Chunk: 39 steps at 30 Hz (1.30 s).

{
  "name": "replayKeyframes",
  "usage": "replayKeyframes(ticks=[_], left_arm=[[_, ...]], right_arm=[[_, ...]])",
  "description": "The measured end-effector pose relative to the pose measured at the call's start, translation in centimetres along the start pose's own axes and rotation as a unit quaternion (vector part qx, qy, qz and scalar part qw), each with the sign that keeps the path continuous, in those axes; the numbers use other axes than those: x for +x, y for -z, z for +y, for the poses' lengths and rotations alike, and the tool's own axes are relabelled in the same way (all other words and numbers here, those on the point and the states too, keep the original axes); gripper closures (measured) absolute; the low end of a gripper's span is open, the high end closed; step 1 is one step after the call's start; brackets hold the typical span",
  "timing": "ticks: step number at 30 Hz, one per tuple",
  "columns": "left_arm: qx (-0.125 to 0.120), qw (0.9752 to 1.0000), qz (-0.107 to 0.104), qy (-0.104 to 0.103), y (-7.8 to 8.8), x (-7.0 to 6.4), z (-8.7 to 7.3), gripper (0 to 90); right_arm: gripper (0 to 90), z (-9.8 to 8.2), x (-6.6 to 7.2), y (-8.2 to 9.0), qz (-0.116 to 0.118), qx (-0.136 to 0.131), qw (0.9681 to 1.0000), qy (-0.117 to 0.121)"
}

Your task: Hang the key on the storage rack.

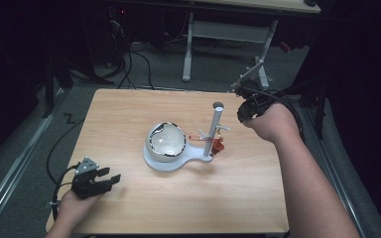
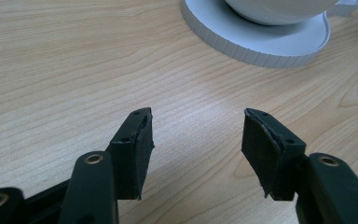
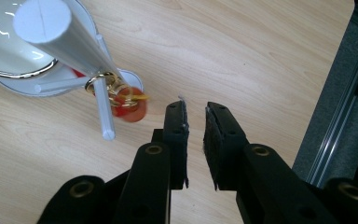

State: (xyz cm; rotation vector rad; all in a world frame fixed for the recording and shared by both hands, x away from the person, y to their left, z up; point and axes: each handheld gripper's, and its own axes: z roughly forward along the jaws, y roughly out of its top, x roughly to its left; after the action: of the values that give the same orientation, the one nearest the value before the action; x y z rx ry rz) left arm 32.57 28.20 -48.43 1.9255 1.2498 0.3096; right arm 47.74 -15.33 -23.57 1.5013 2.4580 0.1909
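A white bowl point(image 1: 166, 141) with a dark-and-gold rim sits on the round base point(image 1: 194, 156) of a white stand on the wooden table. The stand's upright pole point(image 1: 214, 129) carries thin pegs, and gold rings point(image 3: 107, 84) with a red charm point(image 3: 131, 111) hang from one. My right gripper point(image 1: 242, 116) hovers to the right of the pole; in the right gripper view its jaws point(image 3: 196, 106) stand a narrow gap apart with nothing between them. My left gripper point(image 1: 111, 175) rests near the front left corner, jaws point(image 2: 196, 116) wide apart and empty, pointing at the base point(image 2: 261, 44).
The table's right edge point(image 3: 317, 93) lies close to my right gripper, with grey floor and a metal rail point(image 3: 340, 112) beyond. A white desk frame point(image 1: 228, 32) and black cables point(image 1: 139, 64) stand on the floor behind the table.
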Motion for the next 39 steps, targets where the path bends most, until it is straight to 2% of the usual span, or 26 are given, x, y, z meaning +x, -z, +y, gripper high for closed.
replayKeyframes(ticks=[6,12,13,18,21,22,23,28,29,30,31,32,37,38,39], left_arm=[[0.002,1.0000,0.001,-0.001,-0.1,-0.1,0.0,43.6],[0.004,1.0000,0.003,-0.003,-0.3,-0.2,0.0,43.6],[0.003,1.0000,0.003,-0.004,-0.3,-0.2,0.0,43.6],[0.005,1.0000,0.004,-0.007,-0.4,-0.2,0.1,43.6],[0.005,1.0000,0.004,-0.008,-0.3,-0.3,0.1,43.6],[0.005,0.9999,0.004,-0.008,-0.3,-0.3,0.1,43.6],[0.004,1.0000,0.004,-0.007,-0.3,-0.4,0.1,43.6],[0.005,1.0000,0.004,-0.007,-0.3,-0.4,0.0,43.6],[0.005,1.0000,0.004,-0.007,-0.4,-0.4,0.0,43.6],[0.005,1.0000,0.004,-0.007,-0.4,-0.4,0.0,43.6],[0.006,0.9999,0.005,-0.007,-0.4,-0.4,0.0,43.6],[0.006,0.9999,0.005,-0.007,-0.4,-0.4,0.0,43.6],[0.009,0.9999,0.005,-0.007,-0.6,-0.5,-0.1,43.6],[0.010,0.9999,0.006,-0.007,-0.7,-0.4,-0.1,43.6],[0.013,0.9999,0.005,-0.006,-0.8,-0.4,-0.2,43.6]], right_arm=[[77.1,-1.5,-0.7,-0.7,0.001,-0.003,1.0000,-0.008],[76.1,-3.3,-1.4,-2.1,0.005,0.000,0.9998,-0.018],[75.3,-4.0,-1.7,-2.8,0.004,0.001,0.9997,-0.022],[73.1,-5.2,-1.8,-4.0,0.000,0.005,0.9996,-0.028],[70.0,-6.4,-1.5,-5.5,-0.001,0.003,0.9996,-0.028],[70.0,-6.4,-1.5,-5.5,-0.001,0.003,0.9996,-0.028],[68.5,-7.1,-1.3,-6.4,-0.003,0.001,0.9995,-0.031],[66.4,-8.4,-0.9,-7.7,-0.005,-0.011,0.9994,-0.033],[66.4,-9.2,-0.8,-8.6,0.002,-0.019,0.9992,-0.036],[66.4,-9.2,-0.8,-8.6,0.002,-0.019,0.9992,-0.036],[66.2,-9.9,-0.8,-9.5,0.003,-0.021,0.9990,-0.039],[66.2,-9.9,-0.8,-9.5,0.003,-0.021,0.9990,-0.039],[65.2,-12.0,-0.8,-11.8,0.012,-0.032,0.9978,-0.057],[64.4,-13.0,-0.7,-13.0,0.012,-0.033,0.9973,-0.064],[63.7,-13.4,-0.7,-13.4,0.012,-0.035,0.9972,-0.065]])
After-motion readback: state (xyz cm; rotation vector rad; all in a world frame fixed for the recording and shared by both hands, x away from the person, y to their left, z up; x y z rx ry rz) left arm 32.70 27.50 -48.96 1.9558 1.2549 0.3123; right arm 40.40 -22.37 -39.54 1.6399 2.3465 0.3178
